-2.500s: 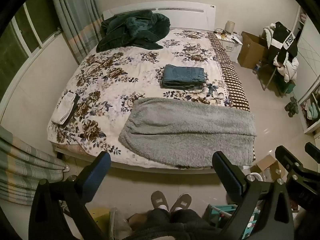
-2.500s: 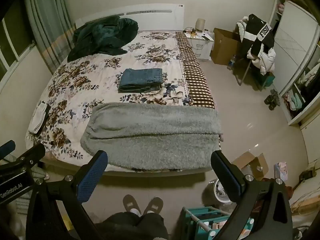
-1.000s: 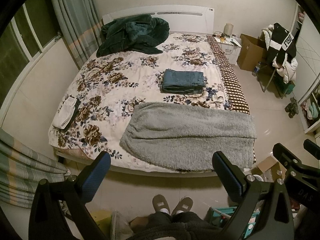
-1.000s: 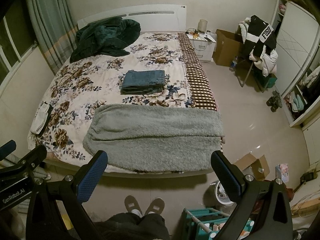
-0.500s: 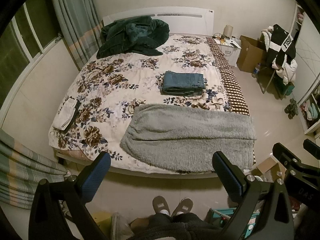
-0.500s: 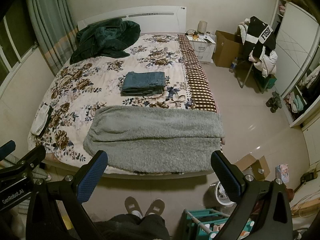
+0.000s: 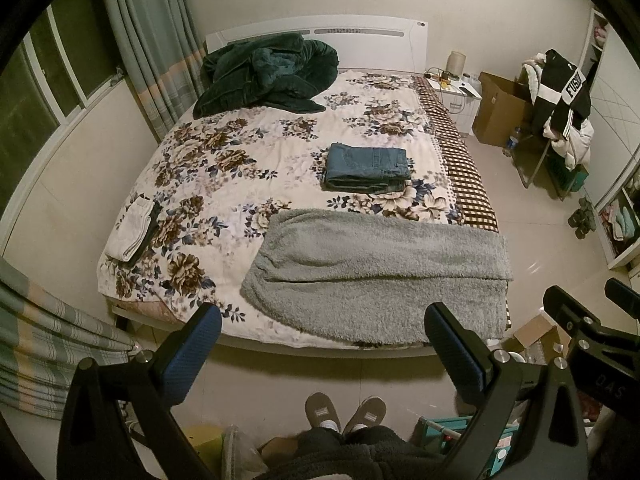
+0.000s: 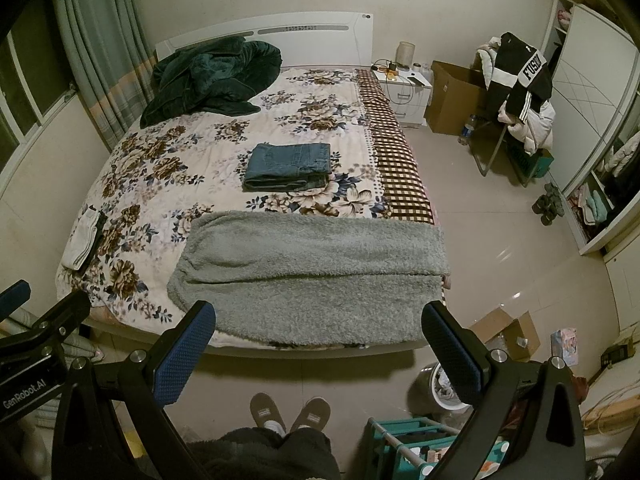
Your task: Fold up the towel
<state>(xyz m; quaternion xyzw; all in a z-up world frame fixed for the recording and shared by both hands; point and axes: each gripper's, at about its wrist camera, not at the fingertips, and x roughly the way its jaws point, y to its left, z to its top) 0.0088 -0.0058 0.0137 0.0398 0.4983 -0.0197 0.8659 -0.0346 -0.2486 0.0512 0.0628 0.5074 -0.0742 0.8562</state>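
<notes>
Grey towel [image 7: 376, 276] flat on bed [image 7: 248, 168]; left tongs [image 7: 322, 344] wide apart.

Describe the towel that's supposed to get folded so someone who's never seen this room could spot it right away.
Start at the big bed with the flowered cover and go to its foot end. The grey towel lies spread there, reaching the edge. It is fluffy, plain grey and far larger than the folded jeans behind it.
</notes>
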